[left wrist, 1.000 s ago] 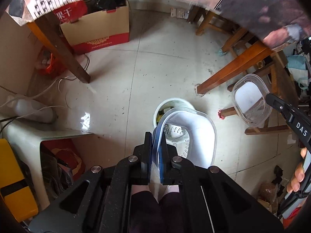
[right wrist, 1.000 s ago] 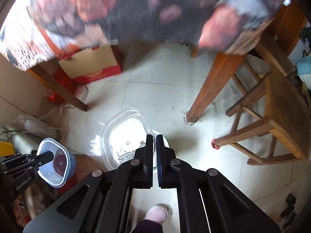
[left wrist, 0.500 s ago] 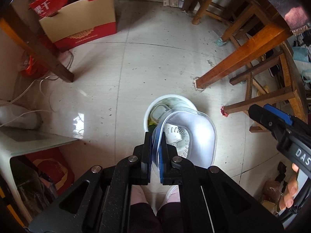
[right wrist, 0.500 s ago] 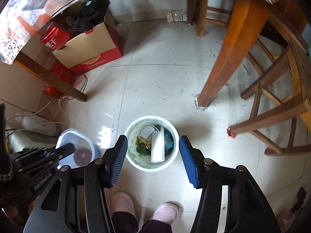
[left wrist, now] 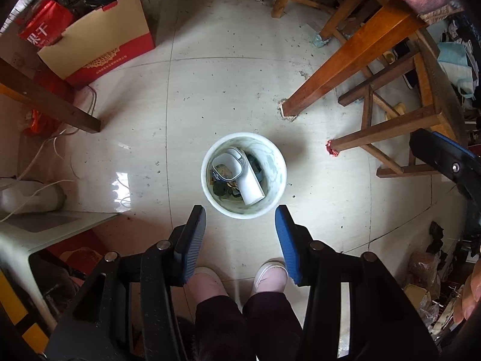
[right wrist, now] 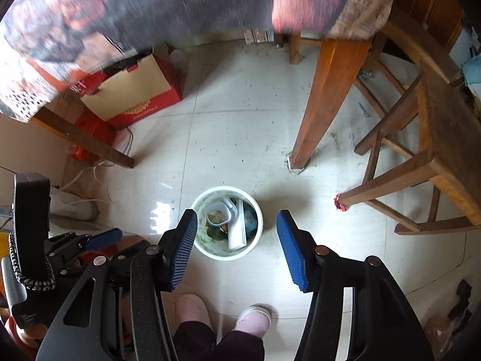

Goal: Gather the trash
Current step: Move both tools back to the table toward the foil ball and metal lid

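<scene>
step: we'd dropped both plastic containers [left wrist: 227, 167] in the bin [left wrist: 272, 192]
left gripper [left wrist: 240, 234]: jaws opening, empty
right gripper [right wrist: 237, 246]: released, empty
next: prob need more trash off the table

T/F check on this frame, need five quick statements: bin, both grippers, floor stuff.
1. The bin stands upright on the floor. True.
2. The left gripper clamps a plastic container. False: nothing is between its jaws, which are opening.
3. The plastic container lies inside the bin. True.
4. The right gripper is shut. False: its jaws stand apart and empty.
5. The cardboard box is lying in the bin. False: it sits on the floor, far from the bin.
</scene>
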`<action>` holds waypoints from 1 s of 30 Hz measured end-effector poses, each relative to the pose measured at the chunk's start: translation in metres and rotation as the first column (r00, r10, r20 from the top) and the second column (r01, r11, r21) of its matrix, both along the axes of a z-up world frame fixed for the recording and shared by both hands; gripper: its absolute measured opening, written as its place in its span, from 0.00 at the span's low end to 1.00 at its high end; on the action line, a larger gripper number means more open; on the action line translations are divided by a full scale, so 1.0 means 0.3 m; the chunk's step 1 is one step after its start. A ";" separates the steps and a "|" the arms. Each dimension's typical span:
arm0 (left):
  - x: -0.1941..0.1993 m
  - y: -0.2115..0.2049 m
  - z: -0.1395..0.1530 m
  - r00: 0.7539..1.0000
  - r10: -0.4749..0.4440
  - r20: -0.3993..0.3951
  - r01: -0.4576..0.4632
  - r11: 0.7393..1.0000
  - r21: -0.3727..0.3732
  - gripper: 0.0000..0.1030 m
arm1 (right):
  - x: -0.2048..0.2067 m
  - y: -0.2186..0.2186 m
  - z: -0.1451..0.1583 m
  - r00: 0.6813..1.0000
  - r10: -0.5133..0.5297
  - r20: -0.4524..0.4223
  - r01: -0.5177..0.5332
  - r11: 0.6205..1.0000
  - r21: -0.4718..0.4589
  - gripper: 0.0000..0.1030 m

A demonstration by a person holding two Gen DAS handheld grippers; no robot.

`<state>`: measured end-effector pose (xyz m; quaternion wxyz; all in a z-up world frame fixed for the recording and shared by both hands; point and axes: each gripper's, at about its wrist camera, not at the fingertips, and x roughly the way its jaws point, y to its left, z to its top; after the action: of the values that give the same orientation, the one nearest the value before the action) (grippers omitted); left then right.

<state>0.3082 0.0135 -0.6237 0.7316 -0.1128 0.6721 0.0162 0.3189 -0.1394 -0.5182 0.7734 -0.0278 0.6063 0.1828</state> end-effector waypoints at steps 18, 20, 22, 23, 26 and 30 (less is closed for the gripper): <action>-0.023 0.087 0.931 0.958 0.038 0.286 -0.042 0.999 0.008 0.46 | -0.074 0.051 0.776 0.985 -0.006 0.174 -0.008 0.997 0.080 0.50; -0.033 0.102 1.042 0.943 0.029 0.331 -0.038 0.999 0.021 0.46 | -0.089 0.063 0.860 0.979 -0.006 0.204 -0.012 0.996 0.089 0.50; -0.045 0.119 1.153 0.927 0.022 0.373 -0.035 0.999 0.028 0.46 | -0.111 0.080 0.958 0.969 -0.004 0.246 -0.020 0.995 0.094 0.50; -0.054 0.130 1.211 0.918 0.021 0.396 -0.037 0.999 0.033 0.46 | -0.119 0.086 0.999 0.965 -0.004 0.264 -0.022 0.995 0.096 0.50; -0.095 0.162 1.339 0.893 0.021 0.450 -0.043 0.998 0.039 0.46 | -0.163 0.094 1.132 0.945 -0.013 0.325 -0.021 0.995 0.102 0.50; -0.154 0.212 1.496 0.859 0.015 0.512 -0.042 0.998 0.041 0.46 | -0.212 0.110 1.275 0.923 -0.040 0.382 -0.006 0.993 0.118 0.50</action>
<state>0.2621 0.0771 -0.1749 0.8859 -0.1045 0.4518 0.0136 0.2551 -0.1065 -0.1358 0.8790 -0.0124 0.4317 0.2022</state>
